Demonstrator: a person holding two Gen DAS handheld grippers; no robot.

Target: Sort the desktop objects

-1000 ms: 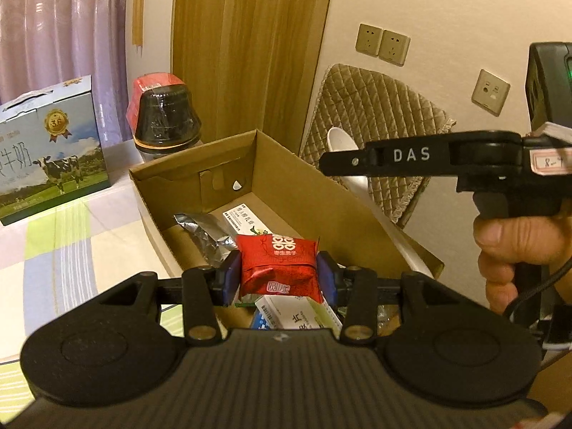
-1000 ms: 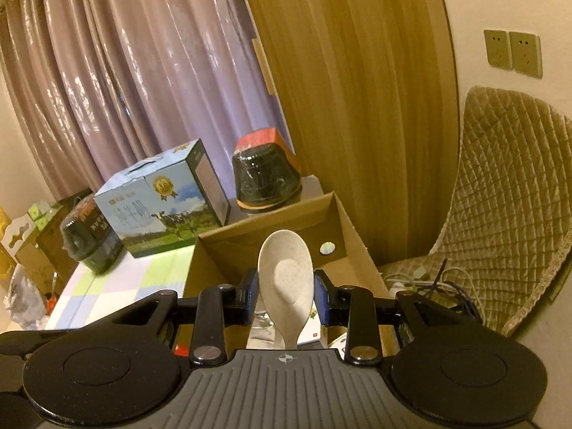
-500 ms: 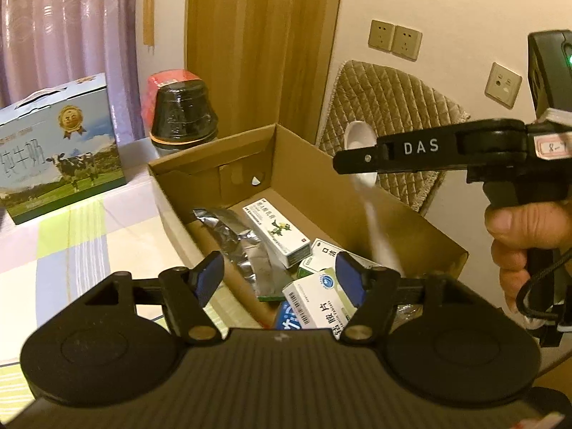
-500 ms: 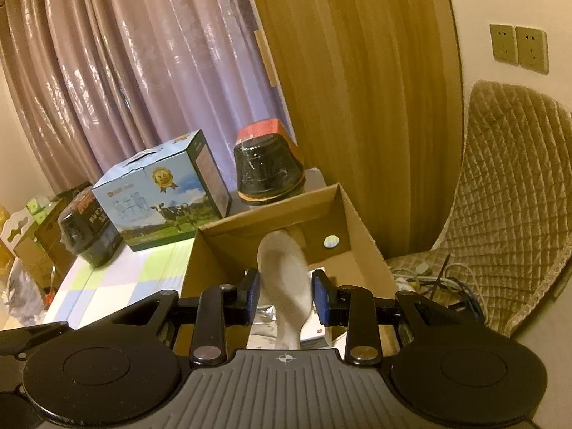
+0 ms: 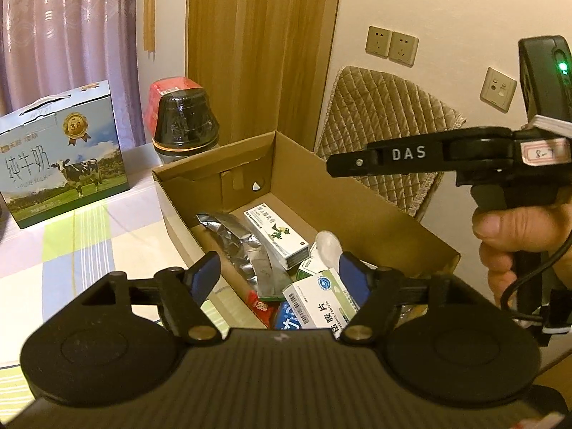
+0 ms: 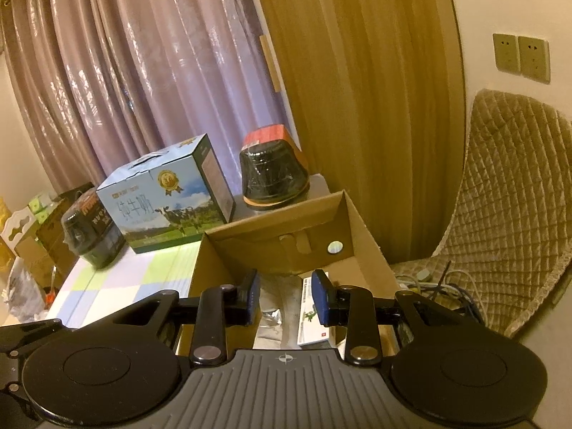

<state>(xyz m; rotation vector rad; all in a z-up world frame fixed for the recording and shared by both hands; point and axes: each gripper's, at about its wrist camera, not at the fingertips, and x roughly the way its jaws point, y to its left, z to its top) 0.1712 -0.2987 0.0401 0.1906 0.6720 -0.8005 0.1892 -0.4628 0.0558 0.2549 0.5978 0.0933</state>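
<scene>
The pale plastic spoon [image 5: 327, 245] lies in the open brown cardboard box [image 5: 361, 193] among medicine cartons on my counter [image 5: 89, 246]. My left claw [image 5: 277, 275] has just been opening, nothing between its jaws. My right claw [image 6: 285, 295] stands narrowly parted, empty.

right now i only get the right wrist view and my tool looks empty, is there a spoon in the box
Observer: Yes, a white spoon lies inside the cardboard box, towards its right wall.
Operator: is the left tool holding anything
Observer: No. The left tool has just been opening its jaws, and nothing sits between them.
Operator: any red packet in there
Observer: Yes, a red packet lies at the box's near end, beside a blue-and-white carton.
</scene>
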